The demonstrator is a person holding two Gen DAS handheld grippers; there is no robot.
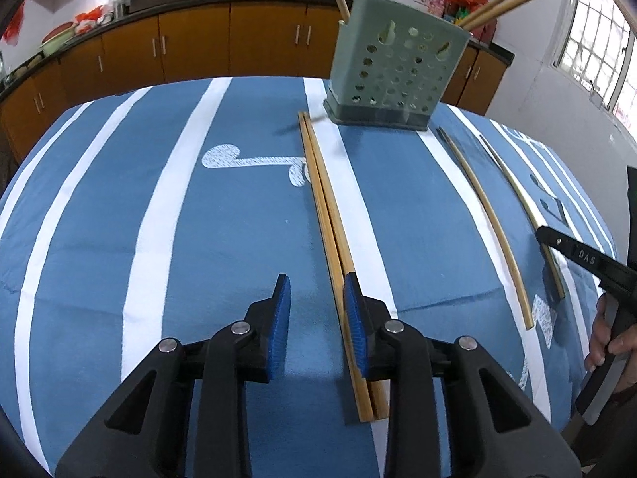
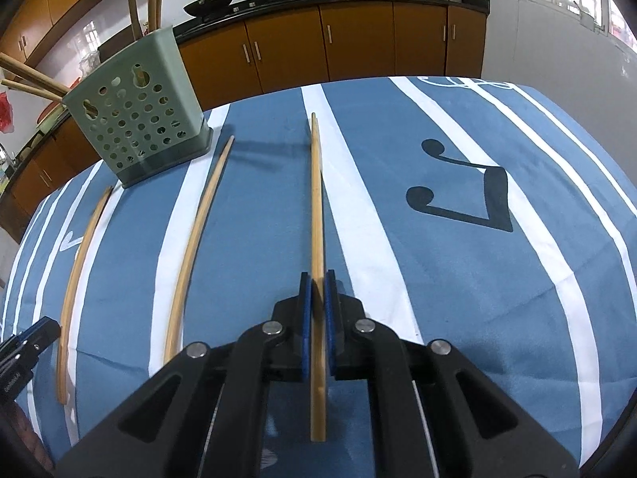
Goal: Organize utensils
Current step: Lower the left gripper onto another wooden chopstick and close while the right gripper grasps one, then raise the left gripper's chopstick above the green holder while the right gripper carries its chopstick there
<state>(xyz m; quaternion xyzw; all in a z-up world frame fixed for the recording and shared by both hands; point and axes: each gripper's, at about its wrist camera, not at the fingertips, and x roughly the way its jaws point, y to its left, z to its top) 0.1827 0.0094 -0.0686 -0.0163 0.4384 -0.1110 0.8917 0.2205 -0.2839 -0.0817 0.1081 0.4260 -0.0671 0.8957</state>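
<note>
A green perforated holder (image 1: 394,71) (image 2: 139,119) stands at the far side of the table with several chopsticks sticking out of it. My right gripper (image 2: 317,275) is shut on a single wooden chopstick (image 2: 317,199) that points away along the cloth; whether it is lifted I cannot tell. My left gripper (image 1: 316,279) is open just above the cloth with nothing between its pads. A pair of chopsticks (image 1: 328,231) lies side by side and runs under its right pad (image 1: 354,310). Another single chopstick (image 1: 489,219) (image 2: 195,239) lies between the pair and the held one.
A blue cloth with white stripes (image 1: 159,219) (image 2: 477,279) covers the table. Behind its far edge runs a counter with orange cabinets (image 1: 191,44) (image 2: 358,40) and woks on top. A person's hand (image 1: 605,342) holds the right gripper at the right edge.
</note>
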